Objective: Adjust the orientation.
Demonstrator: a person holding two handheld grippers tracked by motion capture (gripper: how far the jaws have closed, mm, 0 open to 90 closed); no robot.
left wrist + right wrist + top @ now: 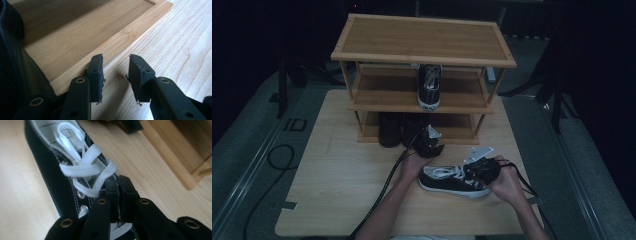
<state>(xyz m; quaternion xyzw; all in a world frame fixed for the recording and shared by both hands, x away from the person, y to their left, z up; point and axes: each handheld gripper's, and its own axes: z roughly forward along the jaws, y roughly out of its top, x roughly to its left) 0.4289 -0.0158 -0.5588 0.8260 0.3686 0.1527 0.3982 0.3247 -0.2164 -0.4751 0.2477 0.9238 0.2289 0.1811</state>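
Two grippers are seen over the tabletop's near half. One black sneaker (454, 181) is lying on its side close to the near edge, right of centre. Right gripper (119, 185) is clamped on its white lace (86, 167). Left gripper (115, 75) is held apart, nothing between, by the shoe rack's (82, 37) bottom shelf.

Two black-and-white sneakers are in sight: one sneaker (454, 180) lying on the surface at 5 o'clock, another sneaker (429, 87) on the middle shelf at 12 o'clock. Two dark boots (389, 130) stand on the bottom shelf of one wooden rack (422, 37) with three shelves, and two grippers (428, 145) work below it
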